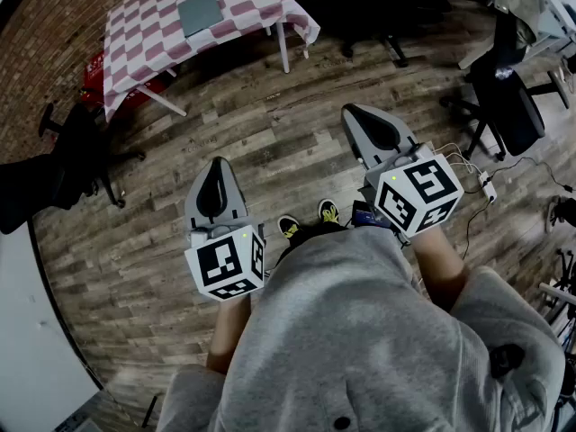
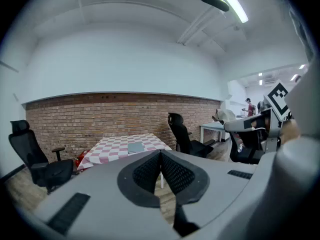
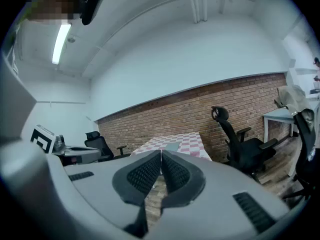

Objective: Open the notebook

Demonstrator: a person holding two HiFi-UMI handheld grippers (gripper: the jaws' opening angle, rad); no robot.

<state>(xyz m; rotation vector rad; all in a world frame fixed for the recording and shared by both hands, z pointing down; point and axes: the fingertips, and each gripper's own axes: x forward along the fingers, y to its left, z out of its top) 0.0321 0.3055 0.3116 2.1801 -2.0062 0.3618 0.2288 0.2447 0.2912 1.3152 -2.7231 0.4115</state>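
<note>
A grey closed notebook [image 1: 200, 13] lies flat on a table with a red-and-white checked cloth [image 1: 144, 34] at the far side of the room. It shows small in the left gripper view as the notebook [image 2: 135, 147] and in the right gripper view as the notebook [image 3: 173, 146]. My left gripper [image 1: 216, 171] and right gripper [image 1: 358, 115] are held out over the wooden floor, well short of the table. Both are shut with nothing between the jaws, as seen on the left gripper [image 2: 160, 154] and the right gripper [image 3: 161, 154].
Black office chairs stand around: one chair [image 1: 63, 165] left of the table, another chair [image 1: 504, 97] at the right, one chair [image 2: 182, 134] beside the table. A brick wall [image 2: 100, 119] runs behind the table. Cables and a power strip [image 1: 486, 185] lie on the floor at right.
</note>
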